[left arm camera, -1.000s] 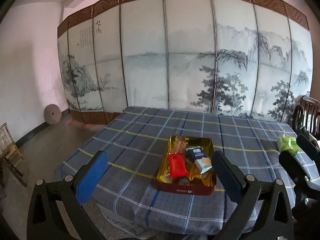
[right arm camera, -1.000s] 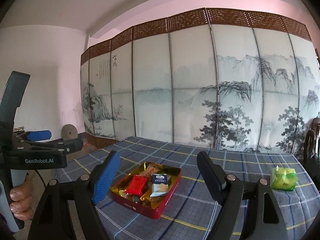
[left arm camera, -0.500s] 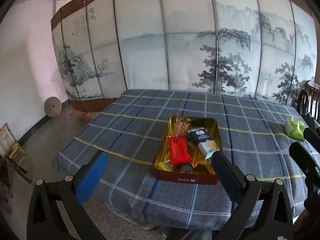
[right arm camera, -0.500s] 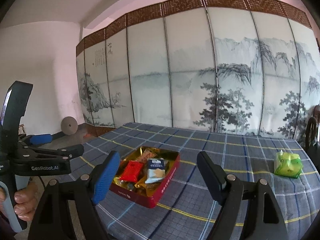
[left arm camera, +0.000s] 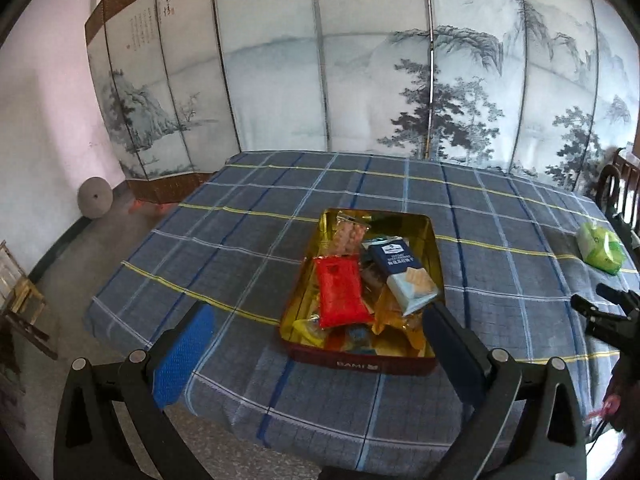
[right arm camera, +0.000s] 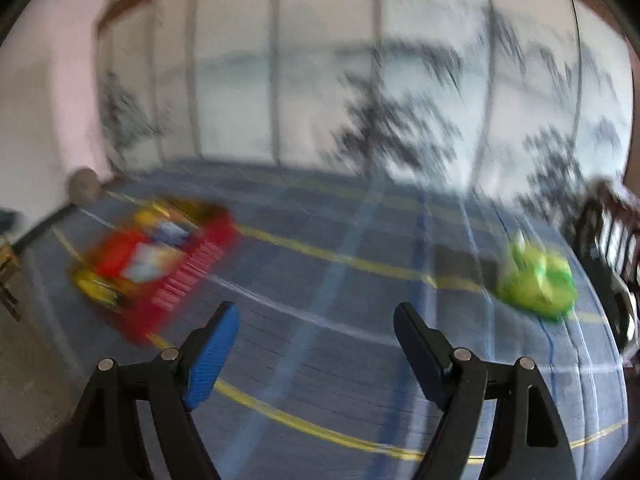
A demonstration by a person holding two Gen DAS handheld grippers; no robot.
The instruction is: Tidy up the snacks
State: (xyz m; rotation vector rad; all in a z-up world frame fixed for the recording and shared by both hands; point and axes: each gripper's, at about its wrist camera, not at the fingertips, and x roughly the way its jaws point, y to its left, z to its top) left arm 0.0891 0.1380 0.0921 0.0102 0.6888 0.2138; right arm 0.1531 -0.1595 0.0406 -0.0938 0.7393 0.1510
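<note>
A red tin (left arm camera: pixel 362 364) with a gold inside sits on the checked tablecloth, near its front edge. It holds several snacks: a red packet (left arm camera: pixel 340 292), a blue and white cracker pack (left arm camera: pixel 402 276) and a clear bag of biscuits (left arm camera: pixel 350 234). My left gripper (left arm camera: pixel 316 338) hovers open just in front of the tin, nothing between its fingers. My right gripper (right arm camera: pixel 316 320) is open over bare cloth, with the blurred tin (right arm camera: pixel 160 260) to its left and a green packet (right arm camera: pixel 536 280) to its right. The same green packet (left arm camera: pixel 602 250) lies far right in the left wrist view.
A painted folding screen (left arm camera: pixel 360 60) stands behind the table (left arm camera: pixel 240 248). Dark wooden chairs (left arm camera: pixel 620 188) stand at the right edge. A round stone disc (left arm camera: pixel 95 200) leans on the left wall. The right gripper's body (left arm camera: pixel 608 316) shows at the right edge of the left wrist view.
Both grippers have dropped and tilted down toward the table. The right one swung right and forward fast, its view now blurred, with the tin shifted to its left.
</note>
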